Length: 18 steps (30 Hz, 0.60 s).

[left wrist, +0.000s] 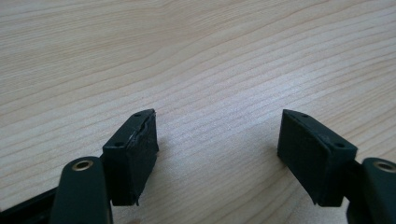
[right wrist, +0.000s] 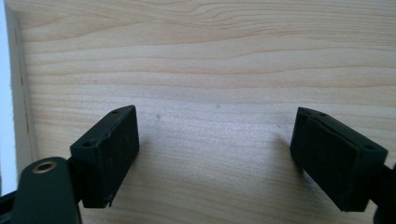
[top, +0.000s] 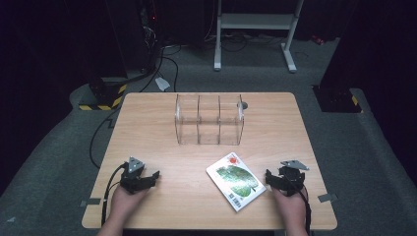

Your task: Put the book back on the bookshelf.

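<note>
Clear plastic organizer stands at table centre, toward the far edge. Three compartments side by side, divided by upright clear walls. All three look empty; wood grain shows through the walls. A small dark knob-like bit sits at its right far corner; too small to tell what it is.

Book lies flat on the wooden table, near side, right of centre. Cover up: white, with a large green leaf shape and a small red mark at the far corner. Barcode label at the near end. Long axis runs diagonally, from far-left to near-right; near end points toward the table's front edge.

Right gripper rests on the table just beside the book's right edge, apart from it. In the right gripper view the jaws stand wide apart, bare wood between them, a white edge at the far left of the frame.

Left gripper sits well left of the book, near the front. Jaws spread wide, nothing between them.
</note>
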Tool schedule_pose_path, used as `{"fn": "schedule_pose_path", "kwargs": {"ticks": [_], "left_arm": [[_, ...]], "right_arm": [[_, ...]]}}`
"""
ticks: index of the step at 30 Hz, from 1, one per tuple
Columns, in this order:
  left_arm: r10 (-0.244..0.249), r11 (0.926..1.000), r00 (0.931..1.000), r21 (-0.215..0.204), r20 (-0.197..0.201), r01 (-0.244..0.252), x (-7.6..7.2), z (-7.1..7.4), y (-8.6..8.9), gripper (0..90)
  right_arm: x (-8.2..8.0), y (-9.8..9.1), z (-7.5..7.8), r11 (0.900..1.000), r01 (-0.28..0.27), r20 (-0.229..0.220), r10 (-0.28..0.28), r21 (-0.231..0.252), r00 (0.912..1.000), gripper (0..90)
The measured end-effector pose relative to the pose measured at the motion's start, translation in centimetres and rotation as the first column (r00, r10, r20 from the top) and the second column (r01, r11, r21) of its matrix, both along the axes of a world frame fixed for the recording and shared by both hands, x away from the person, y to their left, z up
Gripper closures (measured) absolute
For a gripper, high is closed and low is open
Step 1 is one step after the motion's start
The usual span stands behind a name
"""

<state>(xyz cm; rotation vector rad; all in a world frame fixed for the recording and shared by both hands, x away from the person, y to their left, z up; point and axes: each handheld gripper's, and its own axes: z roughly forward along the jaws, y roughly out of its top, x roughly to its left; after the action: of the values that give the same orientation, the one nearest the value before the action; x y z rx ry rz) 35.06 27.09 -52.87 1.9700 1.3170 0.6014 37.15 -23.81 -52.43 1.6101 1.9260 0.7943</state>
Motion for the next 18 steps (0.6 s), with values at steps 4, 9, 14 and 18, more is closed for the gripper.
{"fn": "schedule_pose_path", "kwargs": {"ticks": [4,9,14,18], "left_arm": [[-0.001,1.0,1.0,0.0,-0.001,0.001,0.0,0.0,0.0,28.6],[-0.002,1.0,1.0,0.0,-0.001,0.002,0.1,0.0,0.0,28.6],[-0.002,1.0,1.0,0.001,0.0,0.002,0.1,0.0,0.0,28.9],[-0.003,1.0,1.0,0.0,-0.001,0.003,0.0,0.0,0.0,29.0]], "right_arm": [[-0.1,-0.1,0.0,0.9999,-0.017,-0.003,0.017,0.003,0.9999,16.0],[-0.6,-0.3,0.5,0.9992,-0.025,0.022,0.025,0.03,0.9995,18.8],[-1.3,-0.1,1.2,0.9989,-0.045,0.06,0.044,0.014,0.9972,21.8],[-1.9,0.0,1.7,0.9978,-0.064,0.079,0.062,0.018,0.9949,22.8]]}}
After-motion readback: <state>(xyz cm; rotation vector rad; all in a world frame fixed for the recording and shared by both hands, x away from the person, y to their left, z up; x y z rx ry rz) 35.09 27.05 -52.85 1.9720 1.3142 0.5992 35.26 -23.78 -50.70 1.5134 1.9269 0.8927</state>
